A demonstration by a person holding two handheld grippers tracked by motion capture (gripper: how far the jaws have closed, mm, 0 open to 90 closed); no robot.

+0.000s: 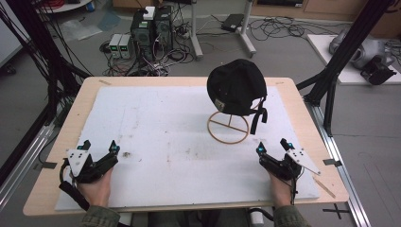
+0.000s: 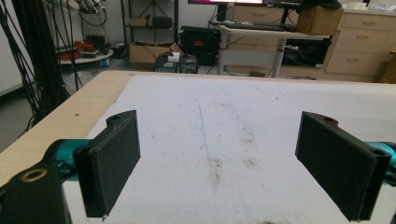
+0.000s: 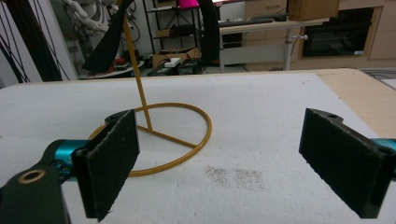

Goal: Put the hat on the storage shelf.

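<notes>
A black cap sits on top of a yellow wire stand at the centre right of the white mat. The stand's ring base and upright rod lie just ahead of my right gripper, with the cap's black strap hanging above. My right gripper rests near the front right of the mat, open and holding nothing. Near the front left rests my left gripper, also open, with bare mat between its jaws.
The wooden table borders the mat on all sides. Dark stains mark the mat near the left gripper. Computers, cables and black frame posts stand on the floor beyond the far edge. A desk and drawers lie far off.
</notes>
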